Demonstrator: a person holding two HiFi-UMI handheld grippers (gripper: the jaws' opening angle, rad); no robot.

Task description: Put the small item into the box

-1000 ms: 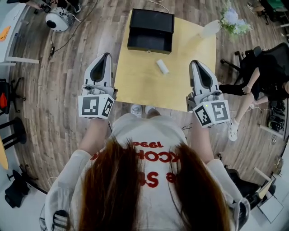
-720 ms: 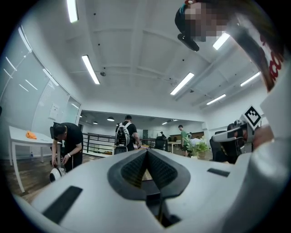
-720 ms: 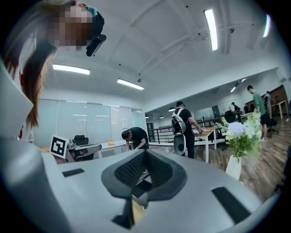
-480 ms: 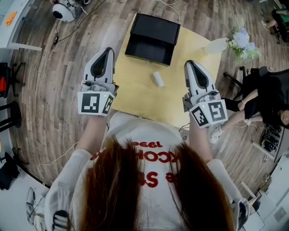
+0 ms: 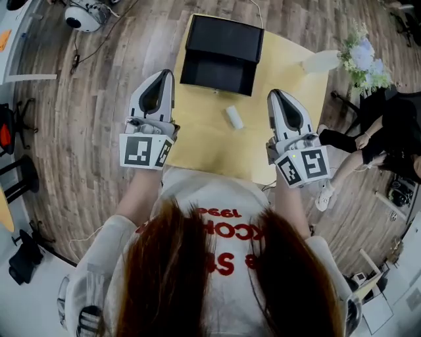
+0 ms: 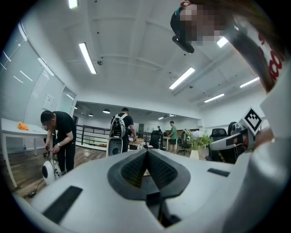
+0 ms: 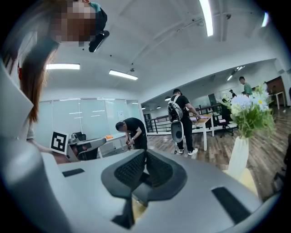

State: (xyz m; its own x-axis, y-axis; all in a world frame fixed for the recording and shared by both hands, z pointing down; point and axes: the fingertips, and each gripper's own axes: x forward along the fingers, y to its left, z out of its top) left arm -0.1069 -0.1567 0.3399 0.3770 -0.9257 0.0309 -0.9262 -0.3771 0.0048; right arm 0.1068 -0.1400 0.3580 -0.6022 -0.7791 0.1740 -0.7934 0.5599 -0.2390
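Observation:
The small item, a short white cylinder (image 5: 233, 117), lies on its side on the yellow table (image 5: 210, 141), just in front of the open black box (image 5: 220, 56) at the table's far edge. My left gripper (image 5: 161, 74) hovers at the table's left side, level with the item. My right gripper (image 5: 275, 95) hovers at the right side, a little to the right of the item. Both point away from me and are shut with nothing in them. In the gripper views the left gripper (image 6: 146, 152) and right gripper (image 7: 145, 154) have their pads closed together and look out across the room.
A white vase with flowers (image 5: 358, 56) stands at the table's far right corner. A seated person (image 5: 388, 125) is to the right of the table. A round white device and cables (image 5: 82, 16) lie on the wooden floor at the far left. Several people stand far off in the room.
The head camera has swayed, so the table sits slightly differently in view. Both grippers stay shut beside the table. The item and box have not moved.

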